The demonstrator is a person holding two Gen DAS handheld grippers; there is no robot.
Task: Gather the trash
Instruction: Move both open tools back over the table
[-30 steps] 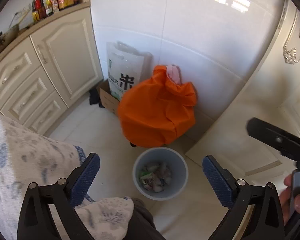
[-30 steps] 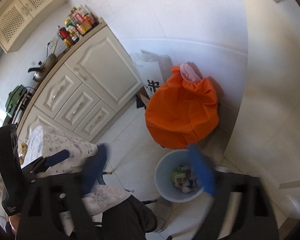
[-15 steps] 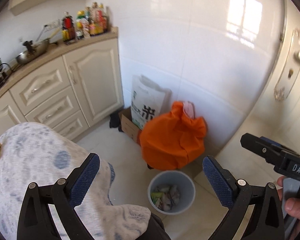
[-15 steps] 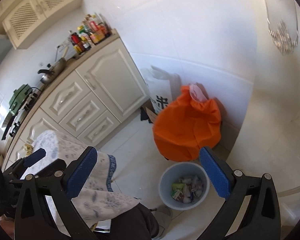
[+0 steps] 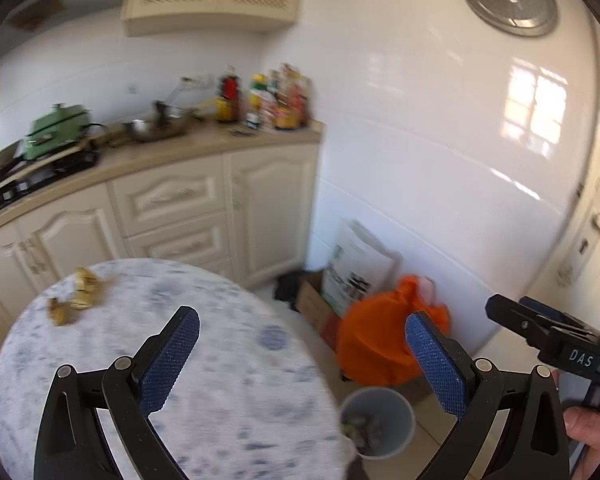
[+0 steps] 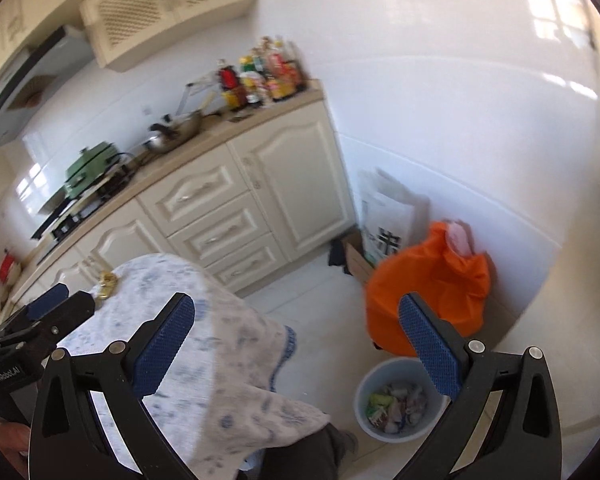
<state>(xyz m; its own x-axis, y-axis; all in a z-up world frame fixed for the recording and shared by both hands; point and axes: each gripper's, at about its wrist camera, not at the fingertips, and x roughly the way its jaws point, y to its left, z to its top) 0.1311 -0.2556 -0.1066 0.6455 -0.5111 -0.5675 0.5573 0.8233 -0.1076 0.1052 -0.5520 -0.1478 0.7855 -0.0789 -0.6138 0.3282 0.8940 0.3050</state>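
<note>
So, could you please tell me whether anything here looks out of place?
Yes: crumpled yellowish scraps lie loose on the far side of the round table, while the bin on the floor already holds other trash.

The round table (image 5: pixel 228 364) is lying mostly bare under my left gripper (image 5: pixel 300 356), with only yellowish scraps (image 5: pixel 76 296) sitting at its far edge. Beside it, the bin (image 6: pixel 396 400) is standing open-topped, the orange bag (image 6: pixel 428 280) crowding behind.
</note>
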